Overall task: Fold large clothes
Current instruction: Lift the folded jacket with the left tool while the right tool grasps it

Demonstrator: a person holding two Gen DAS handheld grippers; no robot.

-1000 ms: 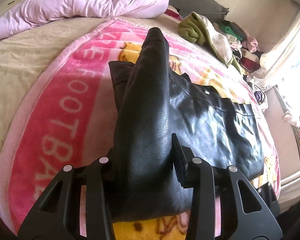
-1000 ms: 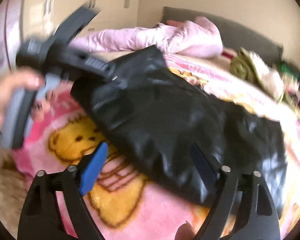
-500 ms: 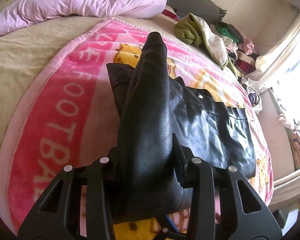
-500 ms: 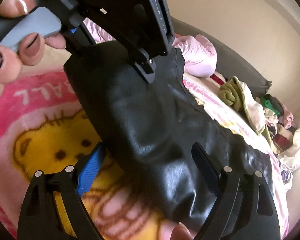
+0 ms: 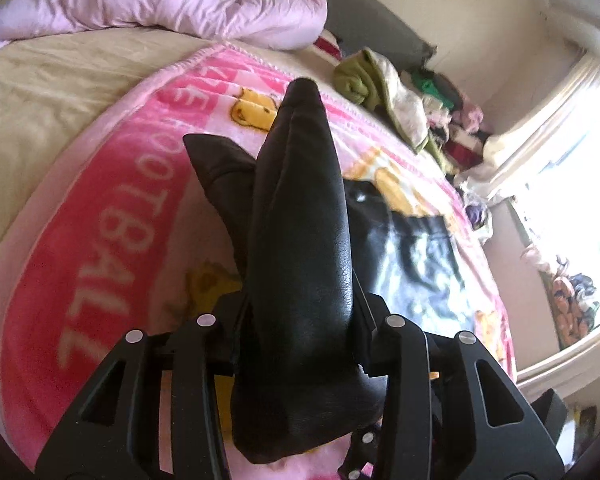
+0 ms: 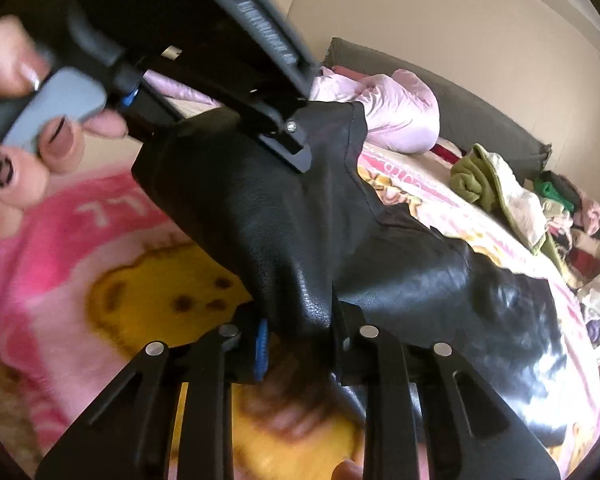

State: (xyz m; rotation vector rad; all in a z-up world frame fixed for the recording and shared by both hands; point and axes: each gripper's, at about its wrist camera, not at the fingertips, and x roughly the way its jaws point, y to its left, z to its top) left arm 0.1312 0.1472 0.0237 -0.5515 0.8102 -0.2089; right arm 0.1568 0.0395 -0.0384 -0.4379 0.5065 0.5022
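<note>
A black leather jacket (image 5: 300,240) lies on a pink cartoon blanket (image 5: 112,232) on the bed. My left gripper (image 5: 300,320) is shut on a thick fold of the jacket and holds it up off the blanket. In the right wrist view my right gripper (image 6: 300,328) is shut on a lower fold of the same jacket (image 6: 292,232). The left gripper (image 6: 276,120) shows above it in that view, clamped on the jacket's upper edge, with the person's hand (image 6: 32,128) on its handle. The rest of the jacket (image 6: 500,300) lies spread to the right.
A pink duvet (image 5: 172,4) is bunched at the head of the bed. A pile of clothes with a green garment (image 5: 360,80) sits at the far right corner. A bright window (image 5: 572,200) is on the right. Beige sheet (image 5: 40,92) lies left of the blanket.
My right gripper has closed from wide open onto the jacket's lower fold. My left gripper has lifted its fold higher.
</note>
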